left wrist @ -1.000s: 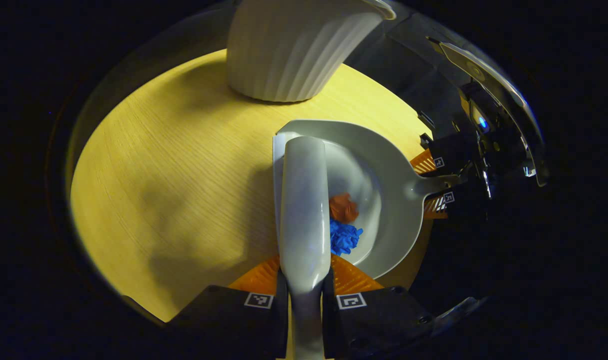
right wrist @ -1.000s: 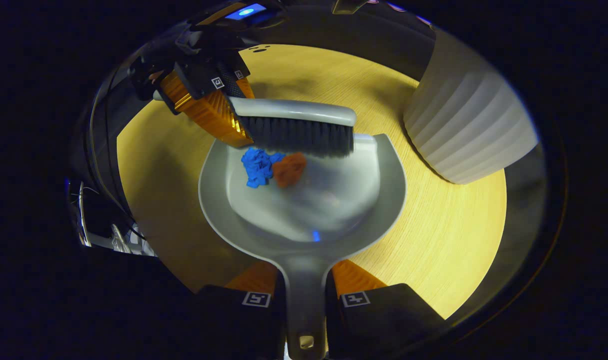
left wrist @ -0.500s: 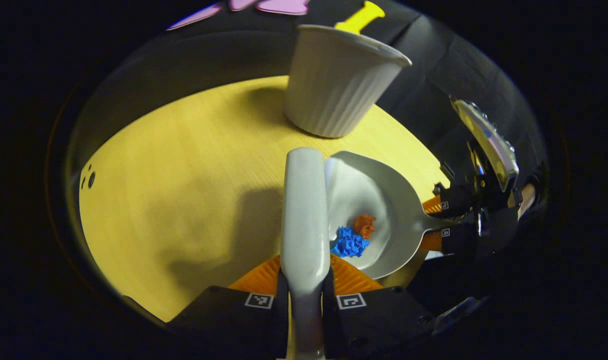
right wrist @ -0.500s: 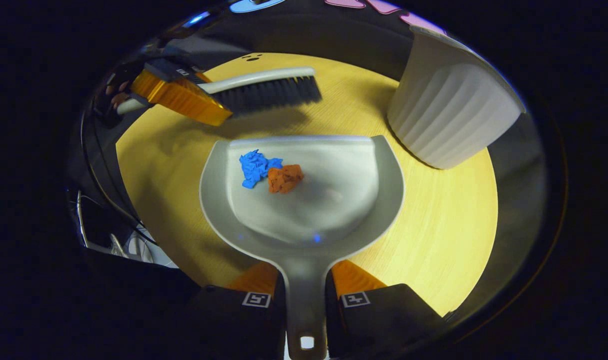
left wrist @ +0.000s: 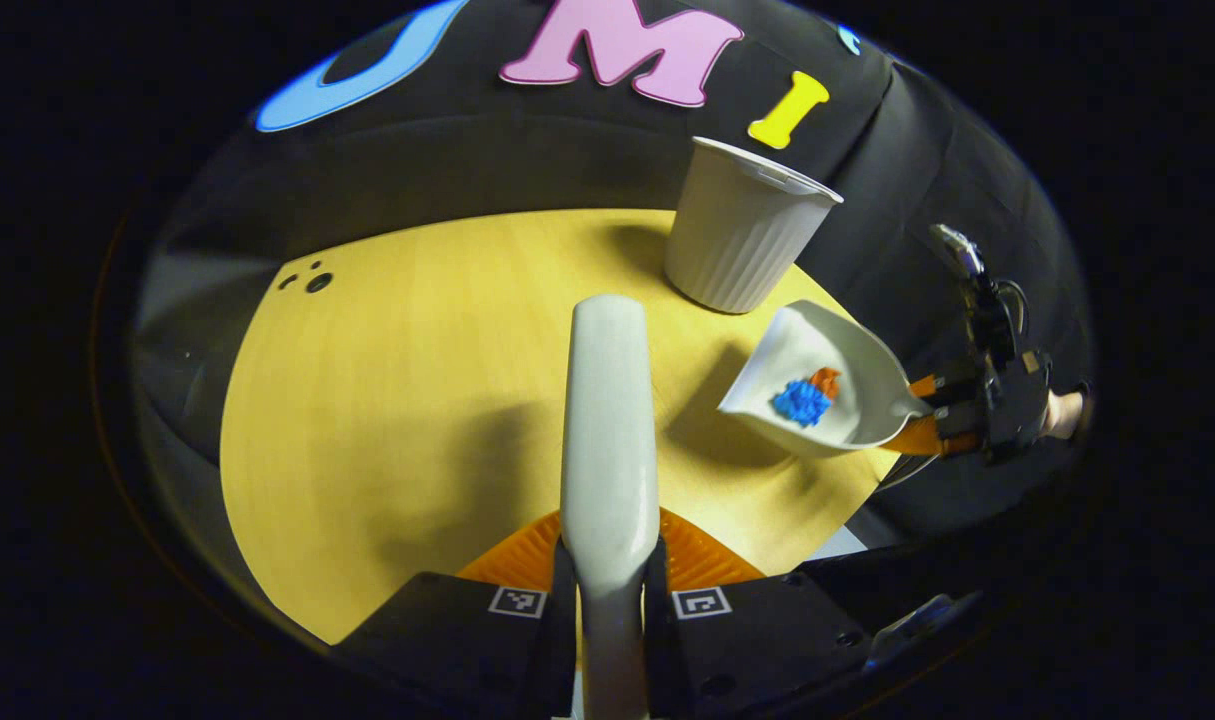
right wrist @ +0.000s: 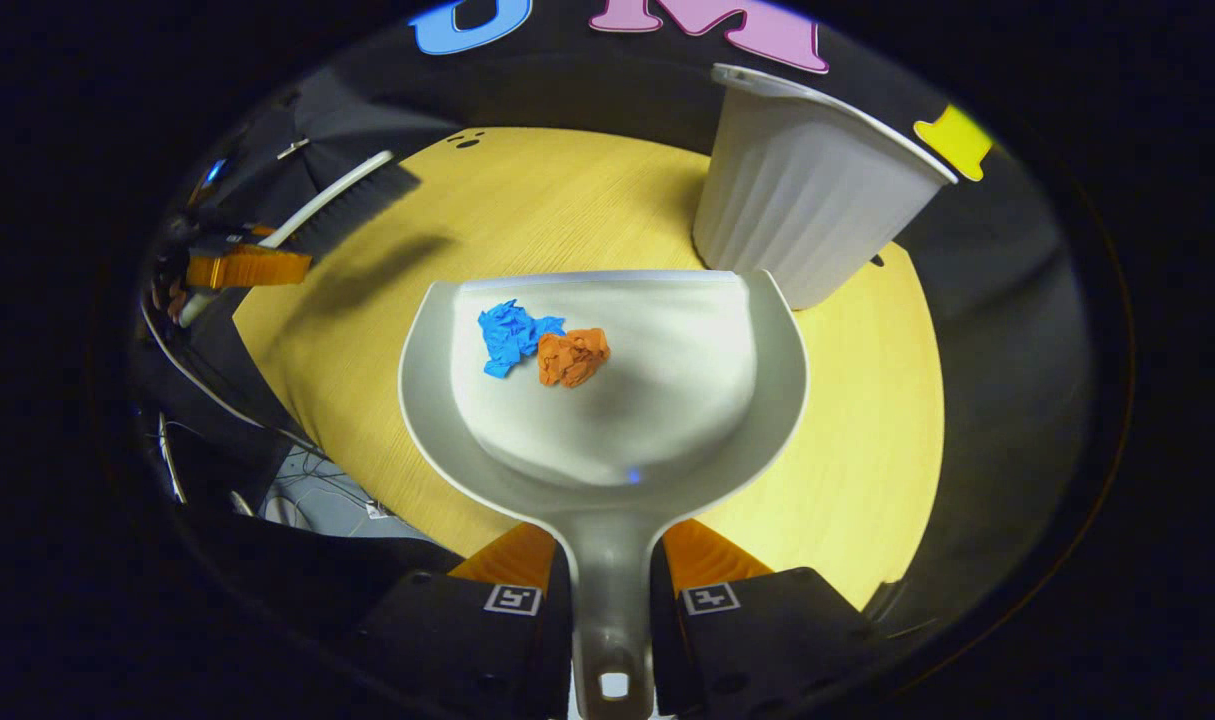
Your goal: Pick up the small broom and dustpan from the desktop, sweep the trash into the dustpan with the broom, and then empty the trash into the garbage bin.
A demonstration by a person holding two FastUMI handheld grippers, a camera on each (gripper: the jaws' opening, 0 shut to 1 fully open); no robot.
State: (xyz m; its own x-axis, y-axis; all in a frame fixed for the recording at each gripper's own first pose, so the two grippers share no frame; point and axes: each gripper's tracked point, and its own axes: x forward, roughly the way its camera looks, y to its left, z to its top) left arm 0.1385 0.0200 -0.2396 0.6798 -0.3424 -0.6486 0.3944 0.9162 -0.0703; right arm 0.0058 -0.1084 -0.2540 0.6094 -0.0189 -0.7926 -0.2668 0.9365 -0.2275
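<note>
My right gripper [right wrist: 609, 590] clamps the dustpan [right wrist: 607, 400] handle, blue scrap [right wrist: 510, 335] and orange scrap [right wrist: 572, 357] inside; the bin [right wrist: 807, 190] stands at one o'clock on the table [right wrist: 527, 210]. My left gripper [left wrist: 609, 590] clamps the broom [left wrist: 607, 420].

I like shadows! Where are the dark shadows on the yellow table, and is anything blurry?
Left gripper view: the broom and the raised dustpan cast soft shadows on the table; all looks sharp. Right gripper view: the broom throws a dark streak, and the bin bends near the edge.
</note>
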